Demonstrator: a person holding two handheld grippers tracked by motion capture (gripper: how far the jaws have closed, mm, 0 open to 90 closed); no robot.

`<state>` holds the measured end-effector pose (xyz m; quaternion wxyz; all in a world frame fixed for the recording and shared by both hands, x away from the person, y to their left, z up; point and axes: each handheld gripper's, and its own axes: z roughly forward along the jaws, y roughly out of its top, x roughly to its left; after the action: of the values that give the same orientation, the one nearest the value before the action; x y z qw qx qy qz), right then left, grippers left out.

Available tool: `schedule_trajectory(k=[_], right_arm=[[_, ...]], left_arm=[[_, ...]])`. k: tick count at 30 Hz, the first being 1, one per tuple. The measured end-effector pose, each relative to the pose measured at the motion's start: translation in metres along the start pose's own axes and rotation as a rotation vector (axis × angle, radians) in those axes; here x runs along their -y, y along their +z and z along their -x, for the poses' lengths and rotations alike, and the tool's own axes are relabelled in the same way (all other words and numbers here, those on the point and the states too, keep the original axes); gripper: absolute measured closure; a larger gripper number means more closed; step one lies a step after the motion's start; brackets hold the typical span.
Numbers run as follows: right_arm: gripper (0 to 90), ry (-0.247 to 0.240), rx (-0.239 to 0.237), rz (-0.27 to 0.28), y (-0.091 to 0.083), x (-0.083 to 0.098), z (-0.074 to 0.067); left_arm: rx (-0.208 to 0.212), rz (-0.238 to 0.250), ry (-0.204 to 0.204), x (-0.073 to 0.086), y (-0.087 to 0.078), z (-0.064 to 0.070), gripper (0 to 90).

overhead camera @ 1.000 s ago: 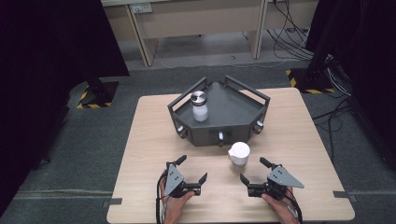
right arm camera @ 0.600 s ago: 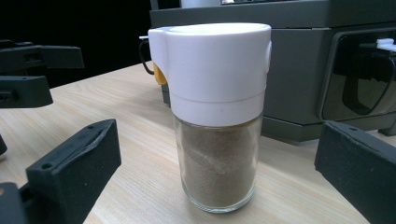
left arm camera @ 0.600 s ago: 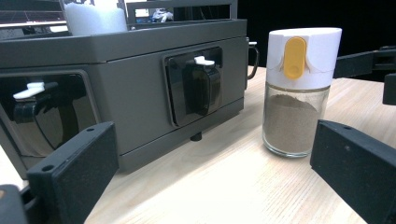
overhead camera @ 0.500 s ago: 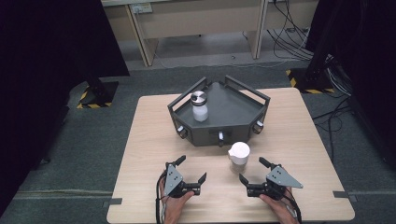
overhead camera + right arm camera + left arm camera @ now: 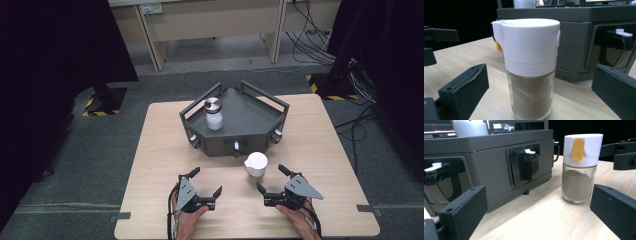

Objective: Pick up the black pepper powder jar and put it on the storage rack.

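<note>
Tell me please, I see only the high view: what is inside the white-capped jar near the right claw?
Observer: The spice shaker has a glass body holding brown powder below its white cap.
Operator: Does the cap have some mark?
Observer: Yes, an orange flip tab on the side toward the left claw.
Operator: Is the right claw touching it?
Observer: No. In the right gripper view its jaws stand open on either side, apart from the glass.
Operator: And the front of the grey rack?
Observer: It carries glossy black panels with small white levers.
</note>
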<state>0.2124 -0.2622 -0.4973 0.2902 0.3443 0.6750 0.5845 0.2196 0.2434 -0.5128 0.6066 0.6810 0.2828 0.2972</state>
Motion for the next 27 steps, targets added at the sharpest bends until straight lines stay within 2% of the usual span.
schedule_trajectory(k=[6, 17, 27], right_arm=[[4.5, -0.015, -0.015, -0.001, 0.007, -0.001, -0.002], [11.7, -0.048, 0.001, 0.0, 0.023, -0.004, -0.008], [16.0, -0.041, 0.008, -0.031, 0.037, -0.008, -0.009]], left_arm=[[0.006, -0.001, 0.01, 0.0, 0.0, 0.001, 0.7], [0.013, 0.001, 0.003, 0.001, 0.001, -0.001, 0.6], [0.01, 0.004, 0.004, 0.002, 0.0, -0.002, 0.6]])
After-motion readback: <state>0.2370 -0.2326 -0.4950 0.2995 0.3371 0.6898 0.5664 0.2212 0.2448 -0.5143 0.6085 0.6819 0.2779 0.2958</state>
